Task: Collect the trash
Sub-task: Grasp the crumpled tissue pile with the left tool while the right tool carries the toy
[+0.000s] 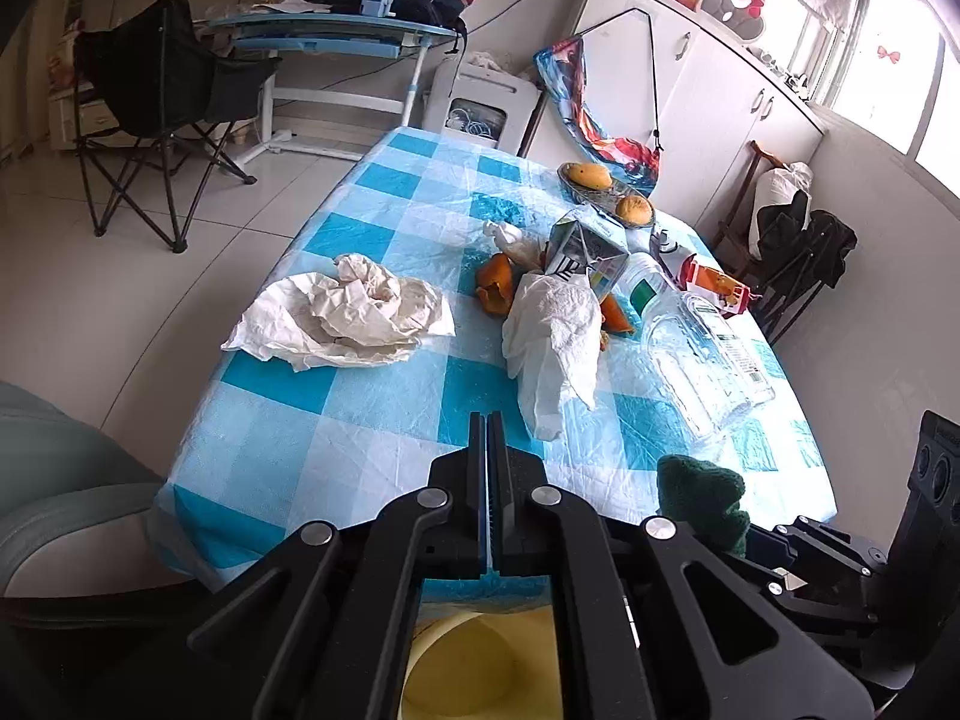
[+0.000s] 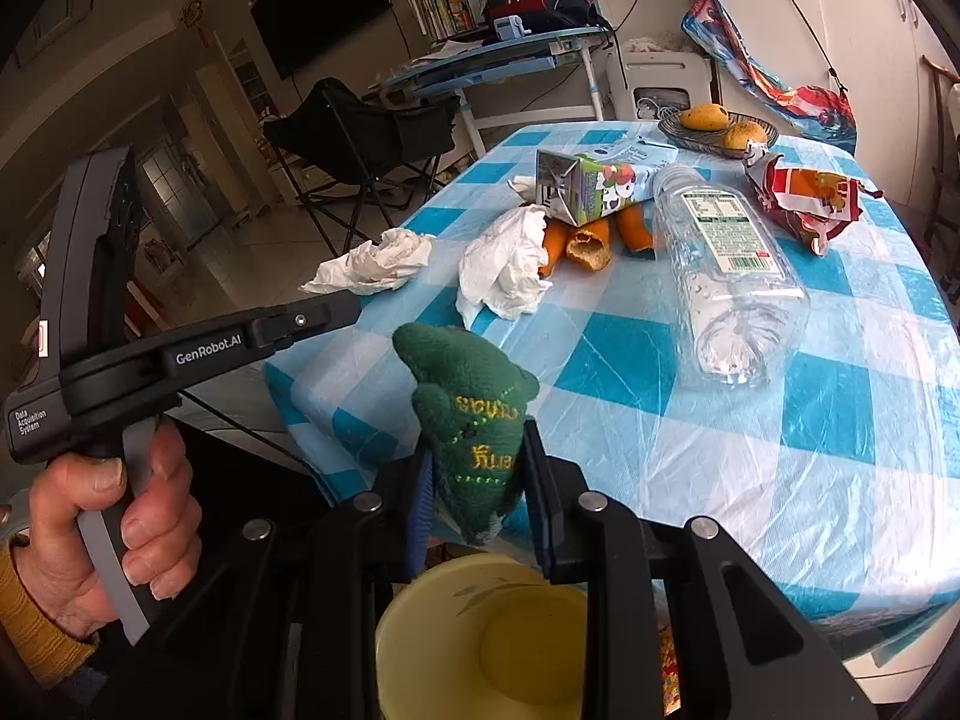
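Note:
My right gripper (image 2: 477,456) is shut on a green fleece cloth (image 2: 474,420) with yellow stitching, held above a yellow bin (image 2: 480,630) at the table's near edge. In the left wrist view, the same green cloth (image 1: 702,495) shows at lower right. My left gripper (image 1: 487,420) is shut with nothing between its fingers, over the near edge and above the yellow bin (image 1: 474,666). On the checked cloth lie two crumpled tissues (image 1: 342,318) (image 1: 558,342), orange peels (image 1: 498,288), a drink carton (image 1: 585,252), a clear plastic bottle (image 1: 702,354) and a red snack wrapper (image 1: 714,282).
A basket with two mangoes (image 1: 606,189) stands at the table's far side. A person's hand (image 2: 114,528) grips the left tool's handle. A black folding chair (image 1: 156,108) and a blue desk (image 1: 336,36) stand beyond the table, white cabinets (image 1: 708,90) at right.

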`<state>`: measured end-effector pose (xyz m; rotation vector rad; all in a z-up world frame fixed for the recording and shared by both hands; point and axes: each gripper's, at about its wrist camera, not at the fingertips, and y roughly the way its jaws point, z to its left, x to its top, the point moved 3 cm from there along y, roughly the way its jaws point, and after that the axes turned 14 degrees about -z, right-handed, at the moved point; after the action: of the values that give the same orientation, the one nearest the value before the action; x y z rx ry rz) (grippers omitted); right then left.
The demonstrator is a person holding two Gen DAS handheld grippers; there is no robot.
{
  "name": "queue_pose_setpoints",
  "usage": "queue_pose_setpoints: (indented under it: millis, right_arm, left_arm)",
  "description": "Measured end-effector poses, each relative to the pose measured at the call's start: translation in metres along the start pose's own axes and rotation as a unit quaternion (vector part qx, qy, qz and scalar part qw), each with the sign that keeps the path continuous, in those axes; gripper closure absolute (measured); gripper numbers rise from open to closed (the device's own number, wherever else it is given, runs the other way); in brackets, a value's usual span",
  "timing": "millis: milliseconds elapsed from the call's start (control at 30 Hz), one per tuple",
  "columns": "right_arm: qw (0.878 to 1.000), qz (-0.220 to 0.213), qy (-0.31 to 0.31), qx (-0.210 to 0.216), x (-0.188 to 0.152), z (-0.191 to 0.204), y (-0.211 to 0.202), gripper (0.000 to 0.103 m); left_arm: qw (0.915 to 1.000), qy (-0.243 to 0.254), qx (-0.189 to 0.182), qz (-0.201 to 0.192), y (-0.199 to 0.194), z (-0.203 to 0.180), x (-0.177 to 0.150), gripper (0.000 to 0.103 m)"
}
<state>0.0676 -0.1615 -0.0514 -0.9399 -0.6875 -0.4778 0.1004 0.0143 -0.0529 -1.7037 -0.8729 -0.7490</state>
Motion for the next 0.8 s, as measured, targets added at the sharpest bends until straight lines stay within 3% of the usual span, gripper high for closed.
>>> queue_pose_setpoints:
  millis: [100, 200, 233, 300, 333, 367, 433, 600, 700, 767, 800]
  right_arm:
    - [1.0, 0.009, -0.002, 0.002, -0.012, 0.004, -0.005, 0.075]
    - [1.0, 0.016, 0.0, 0.002, -0.017, 0.006, -0.005, 0.075]
    - [1.0, 0.017, 0.001, 0.003, -0.017, 0.006, -0.005, 0.075]
    - [1.0, 0.019, 0.002, 0.006, -0.018, 0.007, -0.004, 0.075]
    - [1.0, 0.021, 0.002, 0.008, -0.019, 0.008, -0.001, 0.075]
    - [1.0, 0.023, 0.002, 0.01, -0.021, 0.008, 0.001, 0.075]
    - [1.0, 0.028, 0.003, 0.013, -0.024, 0.009, 0.006, 0.074]
    - [0.999, 0.047, 0.009, 0.019, -0.03, 0.004, 0.017, 0.074]
    - [0.998, 0.057, 0.007, 0.022, -0.034, 0.004, 0.023, 0.073]
    - [0.998, 0.063, 0.003, 0.022, -0.036, 0.006, 0.027, 0.072]
    - [0.998, 0.065, 0.001, 0.023, -0.036, 0.006, 0.029, 0.072]
  left_arm:
    - [1.0, 0.007, 0.003, -0.005, -0.008, -0.001, 0.0, 0.101]
    - [0.9993, -0.012, 0.031, -0.015, -0.012, 0.015, 0.006, 0.1]
    - [0.9988, -0.018, 0.042, -0.016, -0.01, 0.021, 0.011, 0.095]
    - [0.9971, -0.024, 0.069, -0.022, -0.004, 0.031, 0.02, 0.068]
    - [0.9954, -0.025, 0.088, -0.028, -0.001, 0.035, 0.025, 0.042]
    - [0.9938, -0.026, 0.103, -0.032, 0.003, 0.037, 0.029, 0.026]
    - [0.992, -0.014, 0.122, -0.028, 0.018, 0.038, 0.033, 0.021]
    - [0.9844, 0.03, 0.173, -0.006, 0.06, 0.04, 0.04, 0.018]
    - [0.9839, 0.036, 0.175, 0.011, 0.078, 0.045, 0.037, 0.022]
    - [0.9872, 0.027, 0.155, 0.022, 0.085, 0.047, 0.031, 0.051]
    - [0.9895, 0.019, 0.141, 0.023, 0.086, 0.047, 0.028, 0.058]
